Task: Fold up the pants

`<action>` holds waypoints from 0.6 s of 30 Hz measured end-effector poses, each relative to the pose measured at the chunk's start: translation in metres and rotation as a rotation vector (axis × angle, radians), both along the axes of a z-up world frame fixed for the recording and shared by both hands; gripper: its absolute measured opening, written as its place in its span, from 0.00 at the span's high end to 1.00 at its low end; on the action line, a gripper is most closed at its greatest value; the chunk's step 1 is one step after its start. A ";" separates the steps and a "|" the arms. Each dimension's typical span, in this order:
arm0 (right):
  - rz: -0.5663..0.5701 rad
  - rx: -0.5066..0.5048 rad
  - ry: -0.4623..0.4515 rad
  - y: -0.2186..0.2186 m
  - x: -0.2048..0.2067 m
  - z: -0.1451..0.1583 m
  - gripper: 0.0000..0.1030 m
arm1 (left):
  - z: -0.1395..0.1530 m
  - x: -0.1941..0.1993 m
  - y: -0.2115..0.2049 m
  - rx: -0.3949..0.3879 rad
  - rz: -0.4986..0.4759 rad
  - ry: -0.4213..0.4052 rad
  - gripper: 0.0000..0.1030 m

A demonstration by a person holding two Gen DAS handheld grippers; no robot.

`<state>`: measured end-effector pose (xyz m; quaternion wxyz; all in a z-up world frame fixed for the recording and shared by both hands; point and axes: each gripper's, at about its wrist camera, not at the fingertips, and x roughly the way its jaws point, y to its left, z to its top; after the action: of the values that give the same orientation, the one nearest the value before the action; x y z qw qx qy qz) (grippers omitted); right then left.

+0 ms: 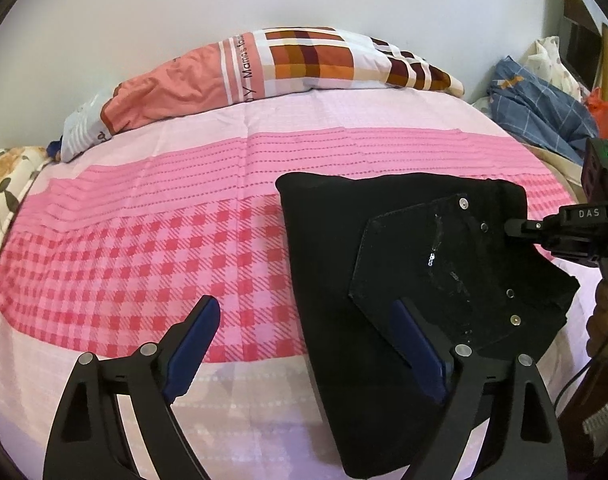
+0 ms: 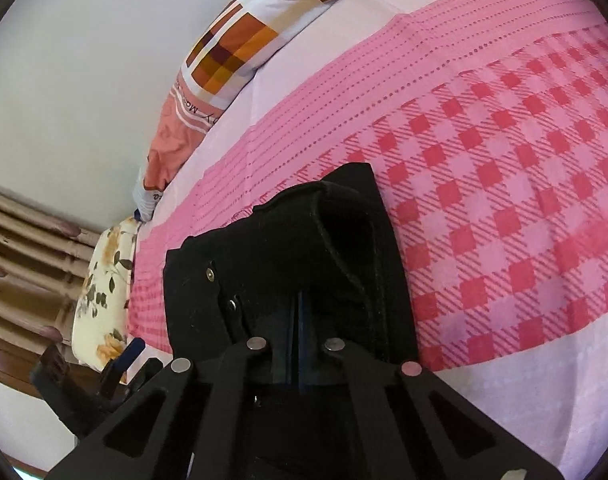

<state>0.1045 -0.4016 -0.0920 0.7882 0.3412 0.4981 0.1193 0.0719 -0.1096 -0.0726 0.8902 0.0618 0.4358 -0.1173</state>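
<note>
From my left wrist, my left gripper (image 1: 304,340) hangs over the bed (image 1: 144,248) with its blue-padded fingers (image 1: 192,344) spread wide and nothing between them; one sits over the pink checked sheet, the other over the black pants (image 1: 327,260). The pants lie folded on the right part of the bed, back pocket (image 1: 435,264) up, rivets glinting. My right gripper (image 1: 519,226) comes in from the right edge, its tip at the waistband. A patchwork pillow (image 1: 296,60) lies along the wall at the far side, blue cloth (image 1: 543,108) heaped at the right. Over to my right wrist: my right gripper (image 2: 300,312) has its fingers clenched tight on a bunched fold of the pants (image 2: 288,248), the black cloth humping up just ahead of them, pink sheet (image 2: 503,200) beyond, pillow (image 2: 240,48) up top.
</note>
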 end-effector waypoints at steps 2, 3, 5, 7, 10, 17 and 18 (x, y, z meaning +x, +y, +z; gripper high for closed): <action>-0.002 0.011 -0.001 0.000 0.000 0.000 1.00 | -0.001 0.000 -0.001 0.002 -0.003 0.003 0.14; -0.004 0.032 -0.003 -0.001 -0.001 0.000 1.00 | -0.001 -0.001 -0.001 0.003 -0.003 0.004 0.14; -0.012 0.061 0.003 -0.003 -0.001 0.002 0.98 | -0.001 0.000 -0.002 0.006 0.001 0.006 0.14; -0.010 0.058 -0.008 -0.003 -0.003 0.009 0.92 | -0.003 0.001 -0.002 0.008 0.002 0.010 0.14; -0.007 -0.012 -0.050 -0.001 -0.008 0.031 0.62 | -0.004 0.000 -0.002 0.015 0.005 0.014 0.14; -0.032 -0.142 -0.129 -0.009 -0.032 0.061 0.19 | -0.005 0.002 -0.002 0.033 0.006 0.013 0.13; -0.034 -0.153 -0.126 -0.011 -0.033 0.061 0.19 | -0.007 0.003 -0.002 0.036 0.007 0.023 0.13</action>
<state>0.0715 -0.4126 -0.0311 0.8437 0.2802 0.4493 0.0889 0.0749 -0.1116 -0.0795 0.8844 0.0750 0.4481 -0.1070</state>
